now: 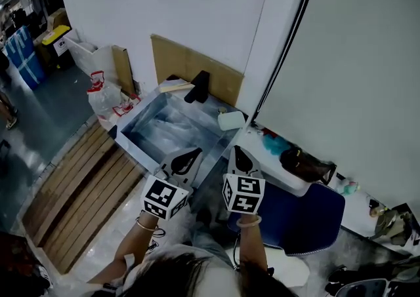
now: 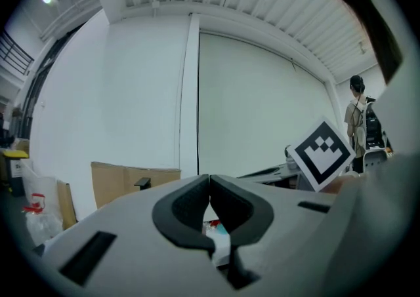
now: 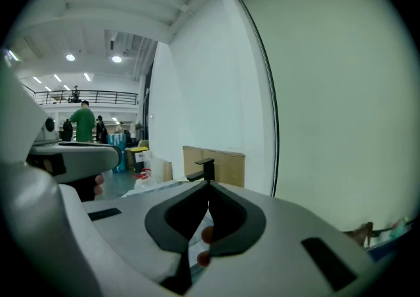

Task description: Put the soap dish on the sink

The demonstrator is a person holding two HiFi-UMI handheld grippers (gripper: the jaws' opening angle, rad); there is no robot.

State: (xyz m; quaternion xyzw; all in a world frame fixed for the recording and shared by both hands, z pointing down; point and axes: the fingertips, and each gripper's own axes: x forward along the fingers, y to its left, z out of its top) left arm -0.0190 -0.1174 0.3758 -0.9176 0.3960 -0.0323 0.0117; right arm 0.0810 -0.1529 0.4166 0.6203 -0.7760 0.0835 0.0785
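Left gripper [image 1: 189,157] and right gripper [image 1: 238,152]: fingers closed, empty, beside sink [image 1: 138,111]. Soap dish [image 1: 231,120] at its far corner.

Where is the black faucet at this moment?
In the head view, the faucet stands on the far rim of the sink, just in front of the brown cardboard.

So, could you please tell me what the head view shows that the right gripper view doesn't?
Only the head view shows the soap dish by the far right corner of the sink, the blue chair and the wooden slats. Only the right gripper view shows the jaws of the right gripper meeting with nothing between them, and a person in green in the hall beyond. Both show the black faucet, the cardboard behind it and the left gripper.
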